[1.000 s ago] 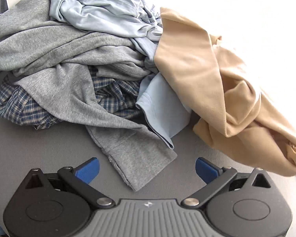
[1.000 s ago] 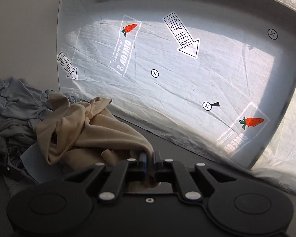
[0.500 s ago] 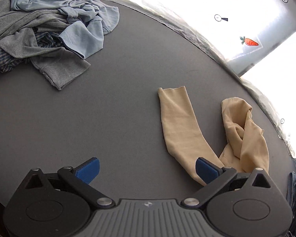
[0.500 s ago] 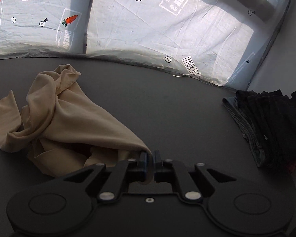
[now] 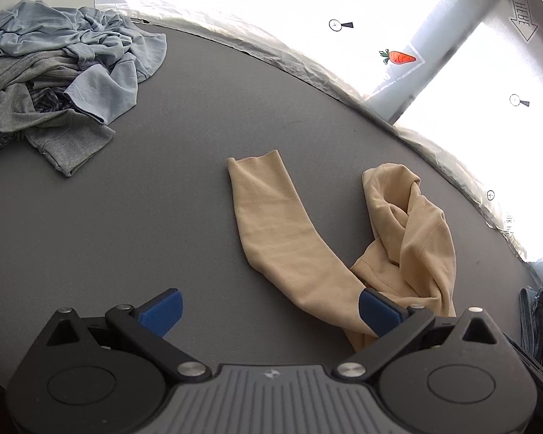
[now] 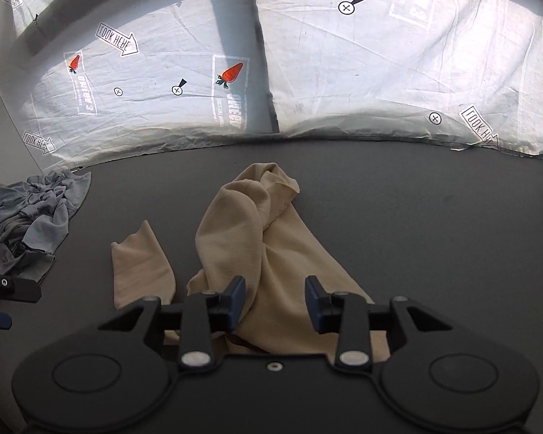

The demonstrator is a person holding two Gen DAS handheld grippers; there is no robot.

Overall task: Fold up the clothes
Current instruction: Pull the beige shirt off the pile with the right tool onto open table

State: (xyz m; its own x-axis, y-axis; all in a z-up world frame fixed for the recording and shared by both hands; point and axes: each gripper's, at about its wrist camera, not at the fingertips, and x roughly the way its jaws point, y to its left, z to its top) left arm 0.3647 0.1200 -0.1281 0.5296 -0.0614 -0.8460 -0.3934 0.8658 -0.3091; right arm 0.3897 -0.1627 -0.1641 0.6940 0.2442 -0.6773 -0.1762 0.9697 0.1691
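The tan shirt [image 6: 271, 253] lies crumpled on the grey table [image 5: 126, 217], well apart from the pile [image 5: 61, 83] of unfolded clothes at the far left, so I judge there is room here to spread it flat. One sleeve [image 5: 271, 213] lies straight out; the rest is bunched and twisted beside it. My right gripper [image 6: 275, 298] hangs low over the near part of the shirt, jaws apart and holding nothing, the cloth lying loose between and under them. My left gripper [image 5: 268, 311] is also low and level over the table, jaws wide, its right finger [image 5: 376, 311] in front of the sleeve's near end. Dark folded clothes [image 5: 539, 322] sit at the right edge.
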